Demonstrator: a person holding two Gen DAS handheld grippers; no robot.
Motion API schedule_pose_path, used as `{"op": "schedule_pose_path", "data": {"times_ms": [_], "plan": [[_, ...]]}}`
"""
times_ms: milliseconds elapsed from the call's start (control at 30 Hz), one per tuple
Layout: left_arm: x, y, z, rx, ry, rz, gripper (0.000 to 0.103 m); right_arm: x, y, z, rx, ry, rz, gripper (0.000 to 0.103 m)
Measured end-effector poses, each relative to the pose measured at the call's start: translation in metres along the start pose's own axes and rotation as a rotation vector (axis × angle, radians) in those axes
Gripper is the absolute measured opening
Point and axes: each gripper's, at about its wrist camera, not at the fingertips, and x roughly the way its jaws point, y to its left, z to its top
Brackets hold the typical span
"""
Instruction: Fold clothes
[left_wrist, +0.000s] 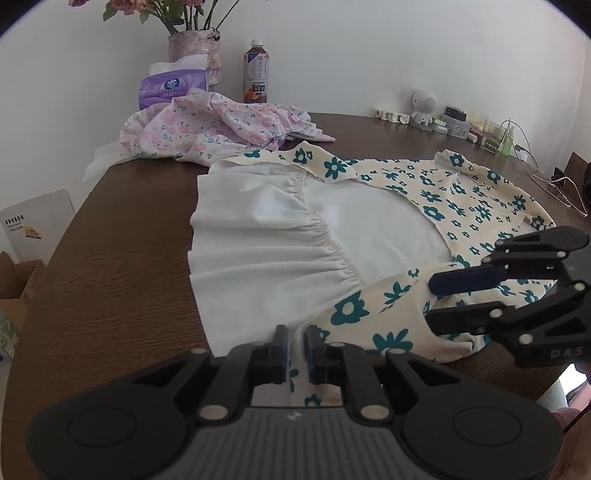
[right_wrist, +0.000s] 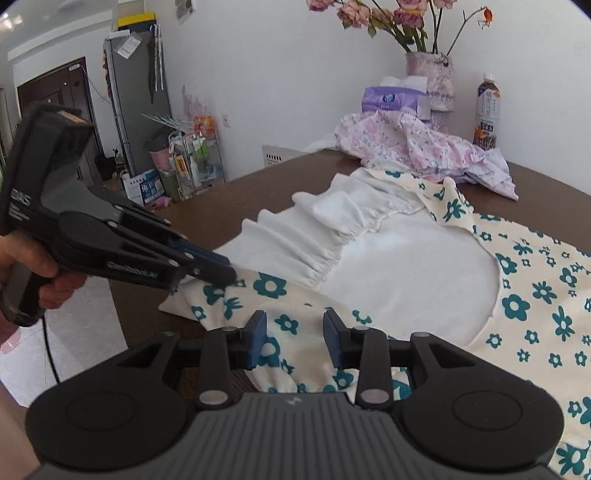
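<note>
Brown wood counter (left_wrist: 122, 266) carries the teal-flowered dress (left_wrist: 369, 236), spread flat and unfolded. From the left wrist, left tongs (left_wrist: 295, 349) pinch its near sleeve; right tongs (left_wrist: 430, 301) hover agape. From the right wrist, right tongs (right_wrist: 294, 338) gape over that sleeve. Beyond the dress, a pink garment (right_wrist: 413, 147) awaits; folding seems barely begun.

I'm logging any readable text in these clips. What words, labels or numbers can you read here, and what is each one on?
"DAS": moulded on the right gripper body, and on the left gripper body, where the leading characters are cut off.
Tea bottle: Chinese label, too blurred to read.
Purple tissue pack: logo too blurred.
White board leaning by the wall: print too small.
</note>
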Motion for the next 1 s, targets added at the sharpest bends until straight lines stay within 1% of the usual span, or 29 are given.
{"op": "schedule_pose_path", "data": {"times_ms": [67, 100, 133, 167, 233, 267, 333, 400, 433, 467, 533, 600, 667, 800, 833, 900, 933, 967, 1000], "plan": [[-0.015, 0.005, -0.001, 0.003, -0.019, -0.017, 0.023, 0.007, -0.007, -0.006, 0.035, 0.028, -0.004, 0.033], [-0.023, 0.007, -0.002, 0.005, -0.026, -0.028, 0.026, 0.006, -0.009, -0.008, 0.045, 0.021, 0.003, 0.033], [-0.030, 0.007, -0.004, 0.020, -0.024, -0.047, 0.034, 0.006, -0.010, -0.010, 0.054, 0.015, 0.009, 0.033], [-0.036, 0.007, -0.006, 0.036, -0.022, -0.066, 0.045, 0.006, -0.010, -0.010, 0.056, 0.014, 0.009, 0.033], [-0.039, -0.003, -0.011, 0.111, -0.005, -0.071, 0.057, 0.007, -0.009, -0.011, 0.056, 0.011, 0.007, 0.033], [-0.040, -0.008, -0.014, 0.148, 0.004, -0.073, 0.057, 0.007, -0.009, -0.011, 0.054, 0.009, 0.005, 0.033], [-0.030, -0.015, -0.018, 0.178, 0.031, -0.051, 0.056, 0.006, -0.008, -0.011, 0.056, 0.004, 0.004, 0.034], [-0.018, -0.015, -0.020, 0.187, 0.047, -0.035, 0.029, 0.005, -0.010, -0.011, 0.069, 0.000, 0.010, 0.034], [-0.013, -0.015, -0.021, 0.190, 0.051, -0.033, 0.008, 0.004, -0.011, -0.012, 0.078, -0.003, 0.013, 0.034], [-0.012, -0.013, -0.019, 0.180, 0.048, -0.038, 0.002, 0.002, -0.011, -0.012, 0.085, -0.007, 0.011, 0.034], [-0.012, -0.010, -0.015, 0.191, 0.022, -0.002, 0.002, -0.001, -0.012, -0.013, 0.088, -0.017, -0.008, 0.034], [-0.013, -0.008, -0.011, 0.194, 0.005, 0.008, 0.002, -0.004, -0.013, -0.014, 0.087, -0.030, -0.024, 0.034], [-0.014, -0.005, -0.007, 0.197, -0.013, 0.019, 0.002, -0.002, -0.015, -0.016, 0.088, -0.023, -0.036, 0.034], [-0.001, -0.002, -0.011, 0.171, 0.011, 0.025, 0.003, 0.000, -0.011, -0.019, 0.061, -0.024, -0.053, 0.035], [-0.001, 0.000, -0.011, 0.152, 0.010, 0.023, 0.006, 0.000, -0.010, -0.020, 0.054, -0.024, -0.057, 0.035], [-0.003, 0.007, -0.010, 0.111, 0.017, 0.041, 0.018, 0.000, -0.010, -0.020, 0.054, -0.027, -0.053, 0.035], [-0.004, 0.011, -0.010, 0.089, 0.023, 0.056, 0.029, -0.001, -0.010, -0.021, 0.055, -0.029, -0.050, 0.036], [-0.008, 0.017, -0.009, 0.058, 0.018, 0.080, 0.035, -0.001, -0.011, -0.021, 0.056, -0.031, -0.048, 0.036], [-0.011, 0.023, -0.007, 0.028, 0.013, 0.106, 0.035, -0.004, -0.013, -0.021, 0.065, -0.037, -0.043, 0.038]]}}
